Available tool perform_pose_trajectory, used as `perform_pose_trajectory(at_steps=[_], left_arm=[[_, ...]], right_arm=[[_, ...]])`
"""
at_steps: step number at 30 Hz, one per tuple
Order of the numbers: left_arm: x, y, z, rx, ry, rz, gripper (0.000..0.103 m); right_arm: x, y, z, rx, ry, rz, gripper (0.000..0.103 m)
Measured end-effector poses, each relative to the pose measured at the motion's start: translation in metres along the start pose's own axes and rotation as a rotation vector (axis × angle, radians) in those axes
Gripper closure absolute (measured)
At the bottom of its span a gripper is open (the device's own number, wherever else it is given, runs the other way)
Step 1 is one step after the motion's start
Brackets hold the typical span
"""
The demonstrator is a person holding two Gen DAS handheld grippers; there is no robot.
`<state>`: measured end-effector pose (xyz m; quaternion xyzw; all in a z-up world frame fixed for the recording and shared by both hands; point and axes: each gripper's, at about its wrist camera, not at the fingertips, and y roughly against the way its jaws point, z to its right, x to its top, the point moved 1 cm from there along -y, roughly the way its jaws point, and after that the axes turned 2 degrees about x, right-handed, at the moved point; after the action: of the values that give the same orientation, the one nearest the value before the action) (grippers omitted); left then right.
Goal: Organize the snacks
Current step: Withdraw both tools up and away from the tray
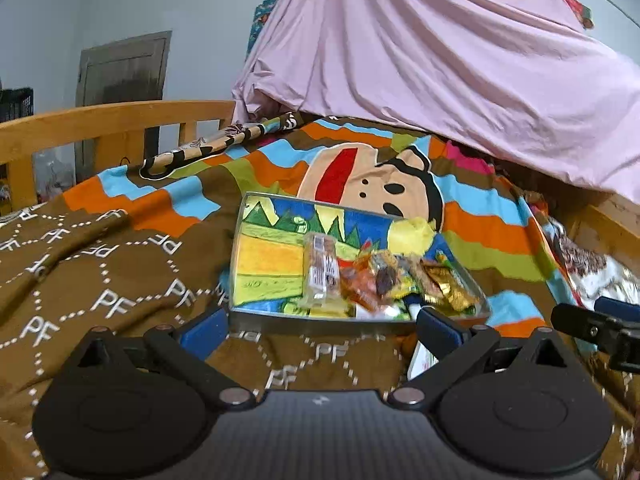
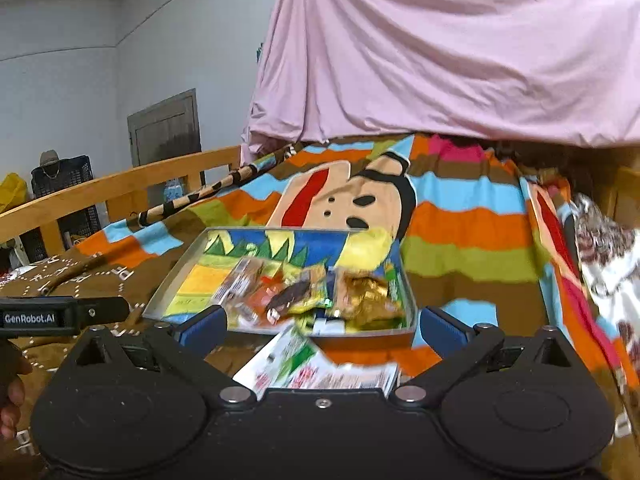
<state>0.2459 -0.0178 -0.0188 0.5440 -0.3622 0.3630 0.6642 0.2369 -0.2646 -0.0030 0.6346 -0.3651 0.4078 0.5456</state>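
tray (image 2: 400, 280): one, on the bedspread, stiff metal, judged best taken by its rim | flat packet (image 2: 320, 364): one, outside the tray against its near wall, light and slippery, best pinched at an edge | wrapped snacks (image 1: 384, 280): several heaped in the tray, blurred, uncounted, light and crinkly | left claw (image 1: 322, 328), right claw (image 2: 324, 328): both seen fully spread, nothing held

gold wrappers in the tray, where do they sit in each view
Left wrist: gold wrappers lie at the tray's near right corner, right of centre in the picture.
Right wrist: gold wrappers lie in the tray's near right part, about mid-picture, just above the white packet outside the tray.
Shared landmark: the cartoon face on the blanket, just behind the tray.
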Motion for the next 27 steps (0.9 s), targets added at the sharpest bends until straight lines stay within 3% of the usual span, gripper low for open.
perform_pose_trajectory(at_steps=[6,12,23,27], left_arm=[[-0.017,0.03,0.001,-0.002,-0.038,0.001,0.0],[-0.029,0.048,-0.001,0.019,-0.069,0.008,0.0],[-0.045,0.04,-0.007,0.06,-0.103,-0.033,0.0],[-0.045,0.039,-0.012,0.093,-0.097,-0.022,0.0]], right_arm=[[-0.016,0.019,-0.018,-0.028,0.015,-0.033,0.0],[-0.026,0.024,-0.022,0.002,-0.033,-0.079,0.0],[-0.036,0.011,-0.025,-0.011,-0.033,-0.192,0.0],[-0.036,0.01,-0.027,0.006,-0.022,-0.187,0.0]])
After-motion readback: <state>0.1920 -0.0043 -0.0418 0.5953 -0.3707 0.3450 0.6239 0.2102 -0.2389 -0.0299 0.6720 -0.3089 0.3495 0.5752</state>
